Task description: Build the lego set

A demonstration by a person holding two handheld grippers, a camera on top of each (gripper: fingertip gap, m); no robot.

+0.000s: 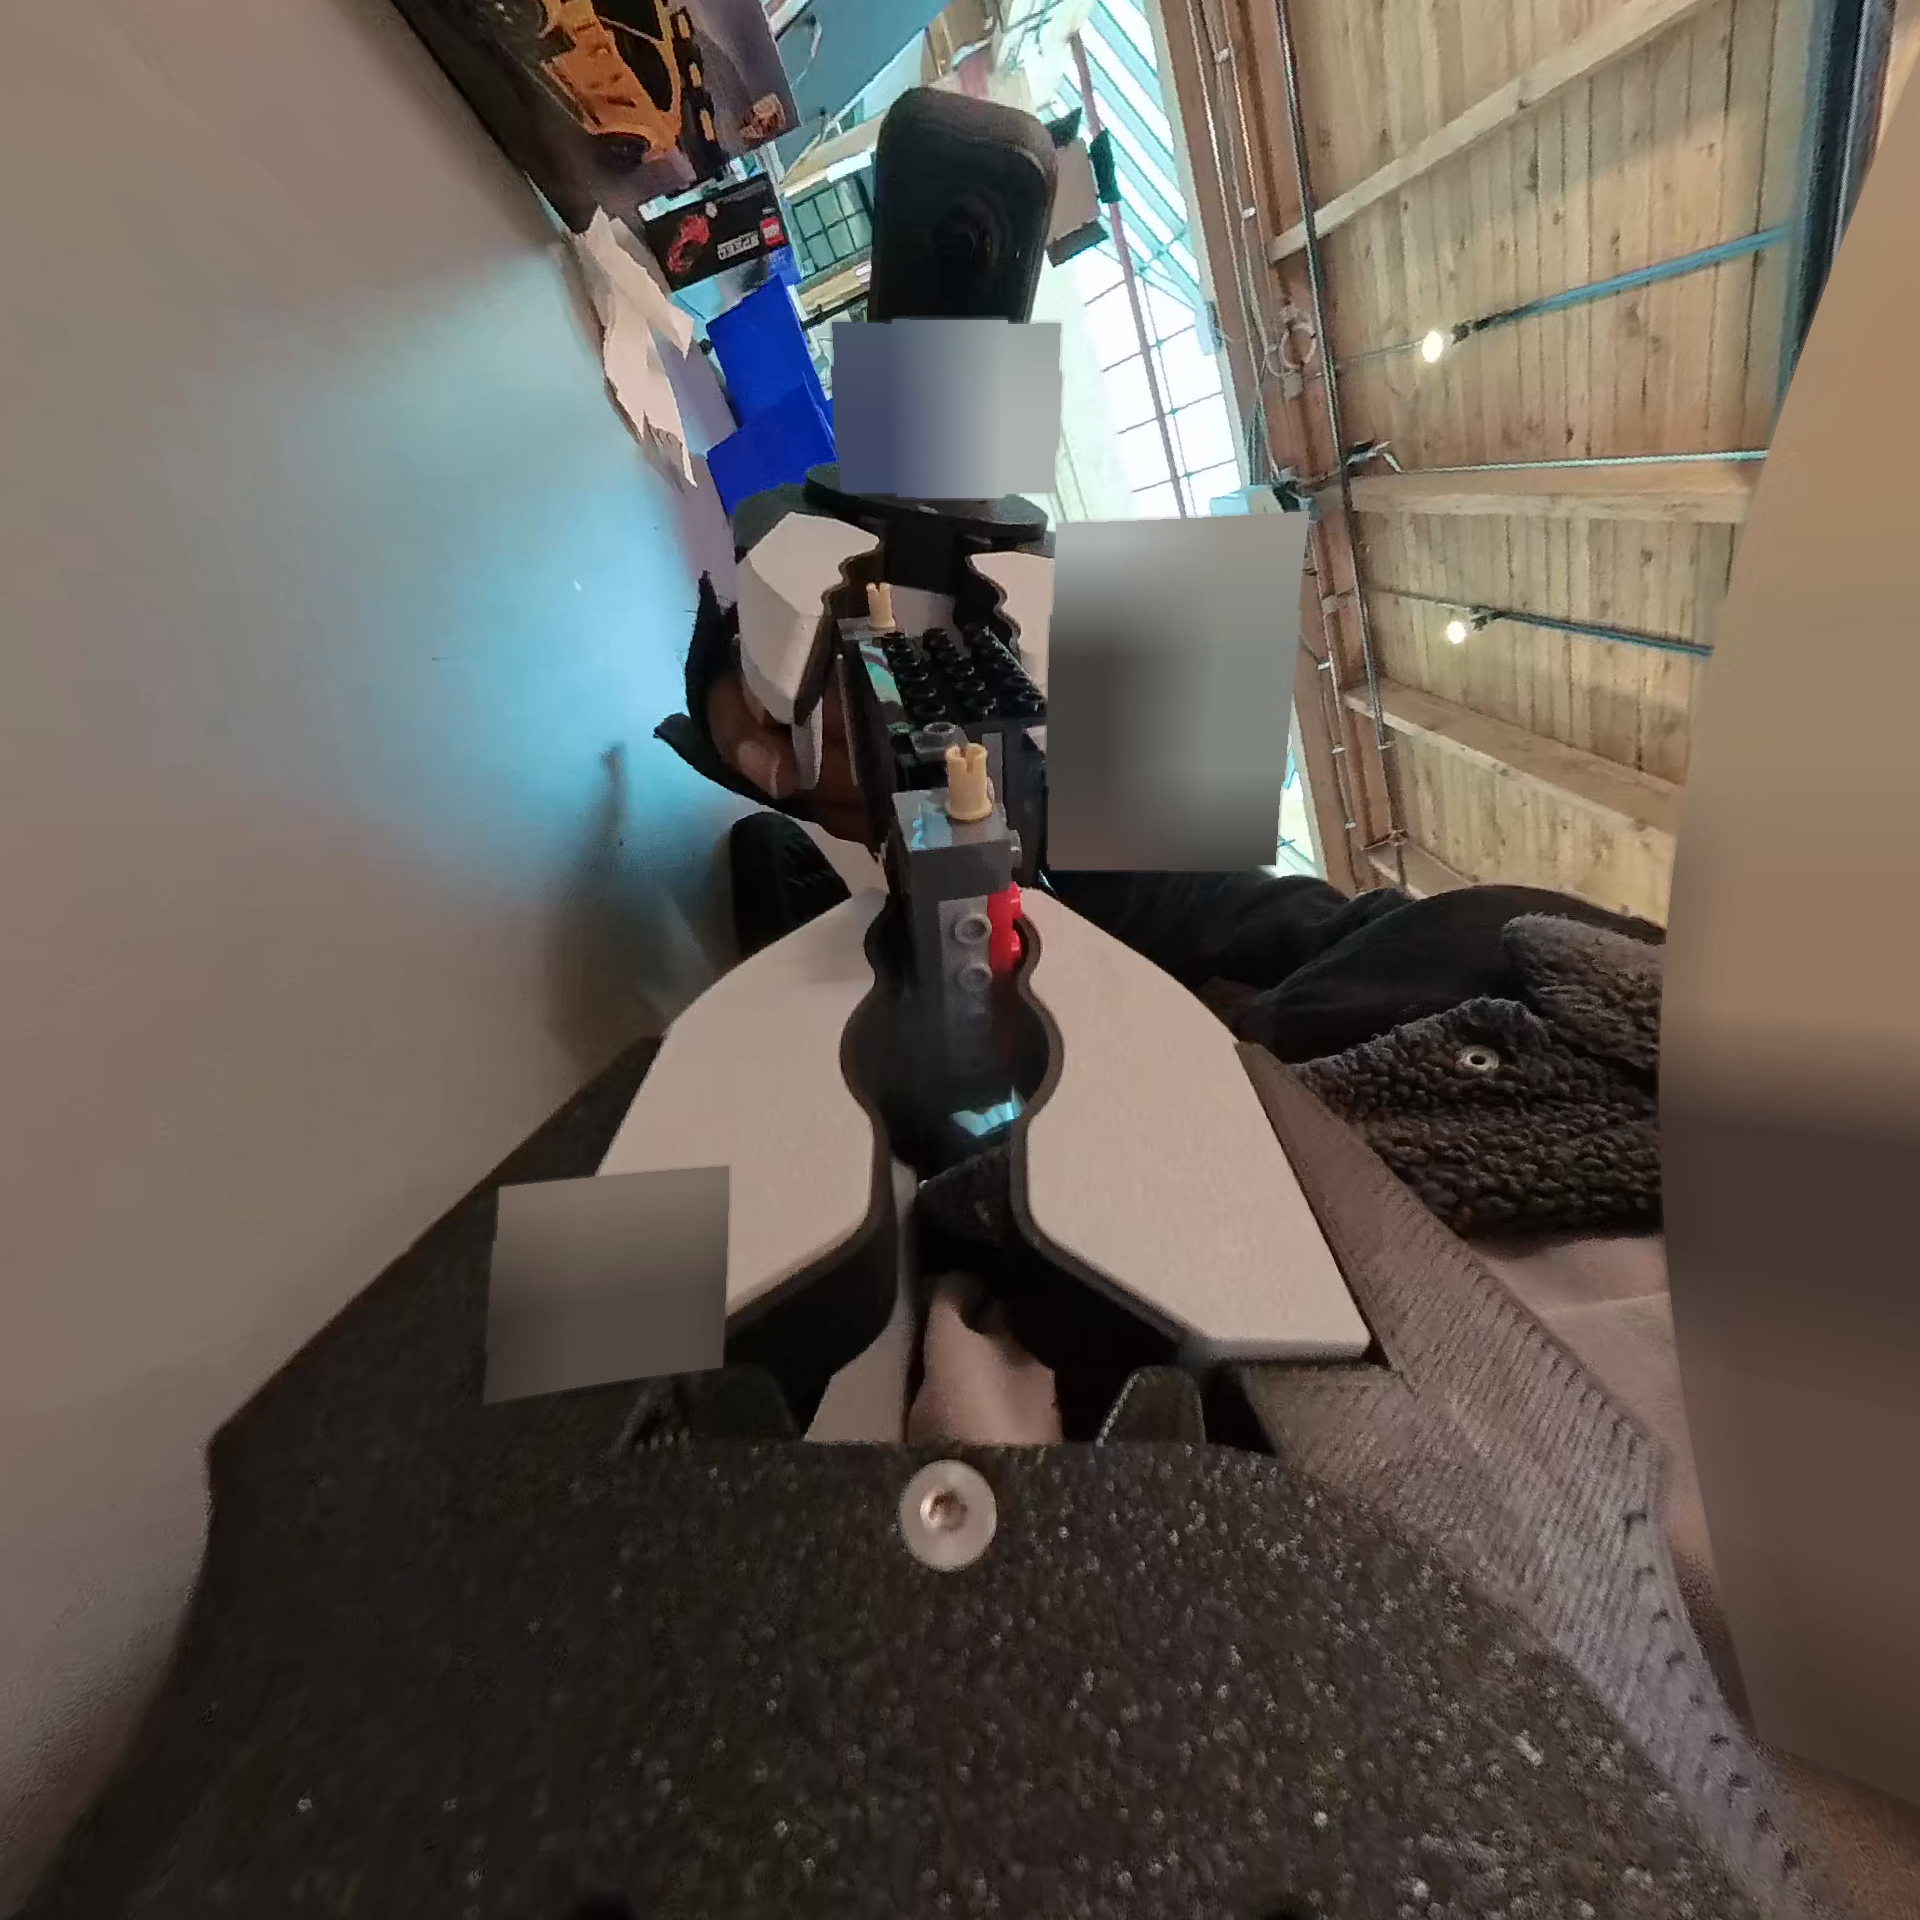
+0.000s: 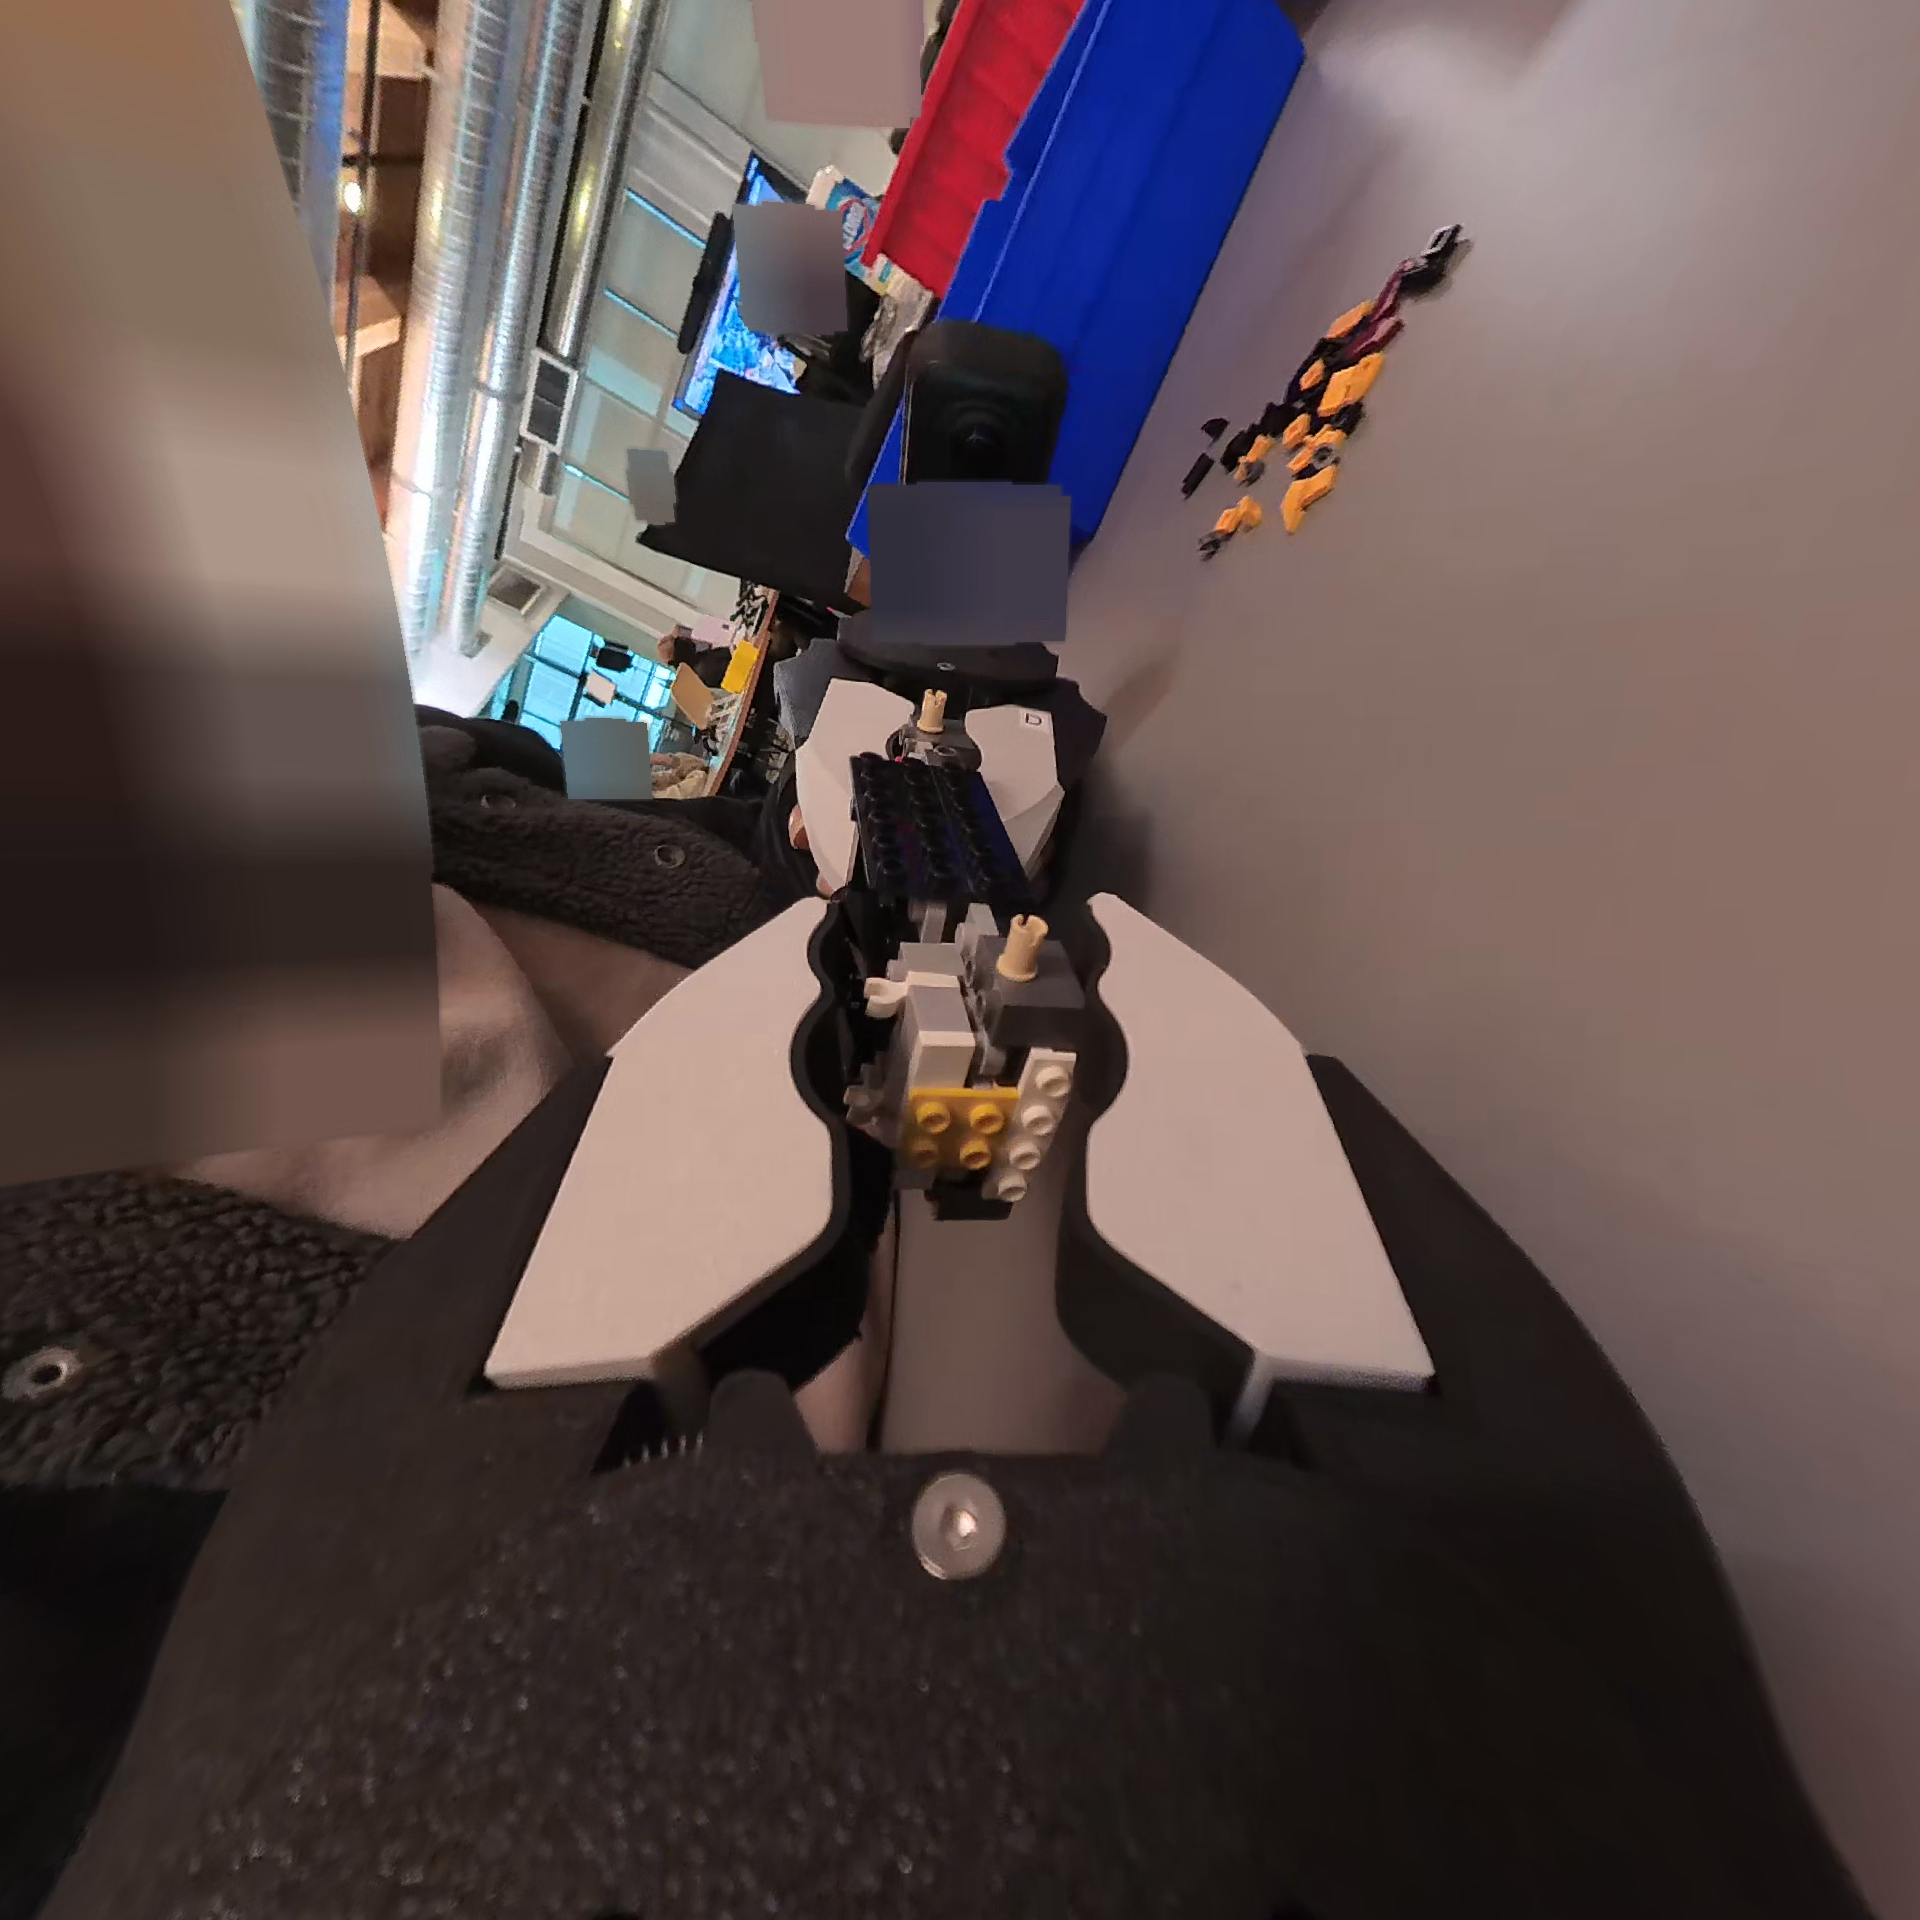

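My left hand-held gripper is clamped on one end of the part-built dark grey and black lego assembly; its white fingers press the grey studded brick and a small red piece between them. My right hand-held gripper is closed on the opposite end, white fingers either side of the light grey bricks, with a yellow studded plate and a white studded plate sitting inside the jaws. The assembly spans the gap between the two grippers, held in the air off the pale grey worktop. Black studded plate forms the middle section. Tan pegs stick up near each end.

Loose orange and black lego pieces lie scattered on the worktop, well apart from the assembly. Blue plastic bin stands beyond them, a red one beside it. Lego box with an orange car picture at the worktop's far edge. Dark fleece sleeve near the left gripper.
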